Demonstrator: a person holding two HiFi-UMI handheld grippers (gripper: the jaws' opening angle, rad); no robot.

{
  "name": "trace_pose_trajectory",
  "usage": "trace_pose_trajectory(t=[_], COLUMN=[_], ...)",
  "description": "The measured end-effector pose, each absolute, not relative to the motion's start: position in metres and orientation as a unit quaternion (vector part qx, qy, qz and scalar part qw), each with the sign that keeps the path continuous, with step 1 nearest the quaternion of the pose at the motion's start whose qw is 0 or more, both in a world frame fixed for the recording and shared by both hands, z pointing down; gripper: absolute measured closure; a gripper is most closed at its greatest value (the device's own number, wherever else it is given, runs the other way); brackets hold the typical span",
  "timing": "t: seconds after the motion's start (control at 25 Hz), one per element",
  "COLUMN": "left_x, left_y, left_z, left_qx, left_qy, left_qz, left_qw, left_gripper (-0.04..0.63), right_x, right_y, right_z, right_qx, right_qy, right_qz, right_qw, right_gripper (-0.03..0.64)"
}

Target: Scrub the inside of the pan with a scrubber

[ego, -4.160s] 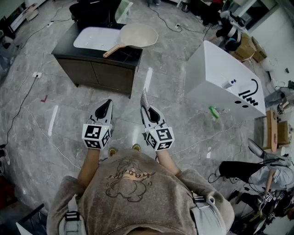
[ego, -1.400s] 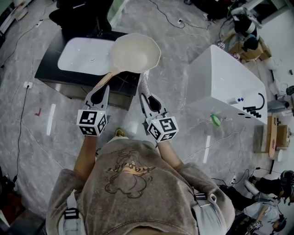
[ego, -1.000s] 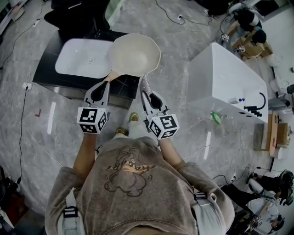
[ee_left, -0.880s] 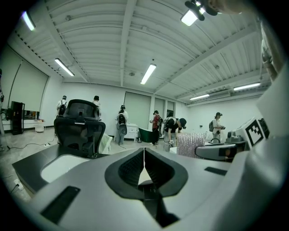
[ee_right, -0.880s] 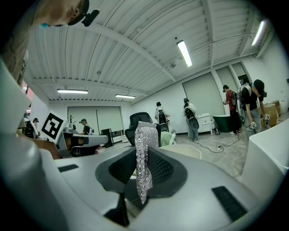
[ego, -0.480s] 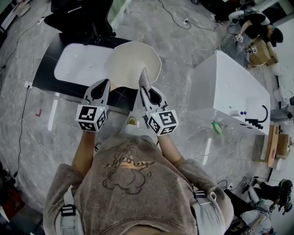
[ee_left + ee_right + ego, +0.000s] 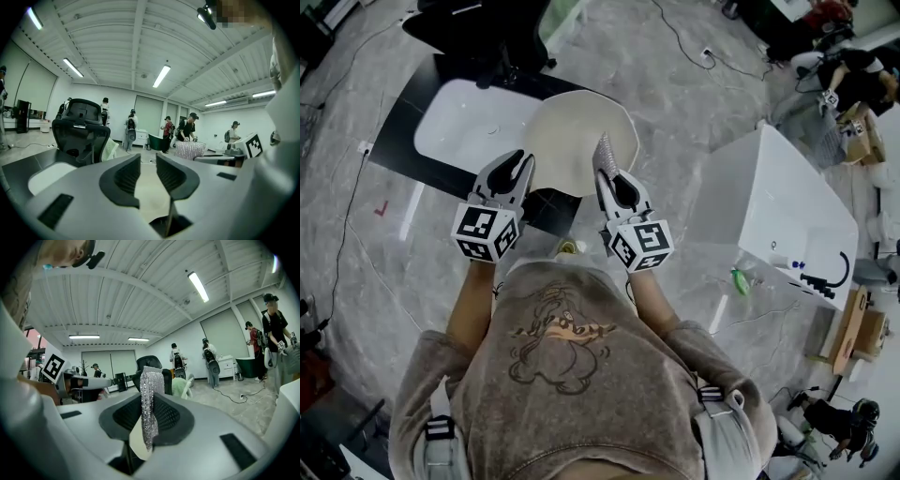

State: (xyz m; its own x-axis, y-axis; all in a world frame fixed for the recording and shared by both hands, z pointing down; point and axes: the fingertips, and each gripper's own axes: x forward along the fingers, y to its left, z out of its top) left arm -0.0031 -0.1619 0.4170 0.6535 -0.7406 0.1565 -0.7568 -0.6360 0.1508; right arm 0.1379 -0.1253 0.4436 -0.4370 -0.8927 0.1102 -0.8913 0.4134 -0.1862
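A cream pan rests on a black cabinet, beside a white basin. Its handle is hidden under my left gripper, which hovers over the pan's near left edge. The left jaws are opening a little, and in the left gripper view nothing is pressed between the left gripper pads. My right gripper hangs over the pan's near right rim, shut on a silver glittery scrubber. In the right gripper view the scrubber stands upright out of the right gripper.
A white block-shaped counter stands to the right, with a green object on the floor beside it. A black office chair sits behind the cabinet. Cables cross the marble floor. Several people stand far back in the room.
Both grippers have moved forward from over the floor to the pan's near edge. The left jaws, shut before, now show a small gap. The right gripper still holds the scrubber.
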Motion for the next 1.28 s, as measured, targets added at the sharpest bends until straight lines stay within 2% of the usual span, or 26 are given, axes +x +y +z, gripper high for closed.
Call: trace_pose_trajectory(t=[0.12,0.2,0.4,1.0,1.28], left_x=[0.004,0.008,0.004,-0.009,-0.015], left_y=[-0.167,-0.168,-0.174,-0.151,-0.147], left_z=[0.418,0.422,0.446,0.574,0.603], left_qx=[0.905,0.907,0.913,0.89,0.874], left_qy=[-0.41,-0.403,-0.376,-0.248,-0.23], left_qz=[0.046,0.062,0.129,0.363,0.404], left_qw=[0.107,0.105,0.093,0.12,0.14], left_gripper=[0.343,0.304,0.301,0.301,0.301], right_x=[0.14,0.14,0.136,0.13,0.124], right_y=[-0.133,-0.137,-0.15,-0.179,-0.189], right_z=[0.447,0.449,0.451,0.458,0.461], right_qx=[-0.524,-0.522,-0.519,-0.521,-0.517], right_qy=[0.844,0.845,0.845,0.843,0.844], right_qz=[-0.115,-0.12,-0.126,-0.136,-0.136], right_qw=[0.0,-0.001,-0.002,-0.012,-0.027], right_gripper=[0.537,0.537,0.537,0.537,0.537])
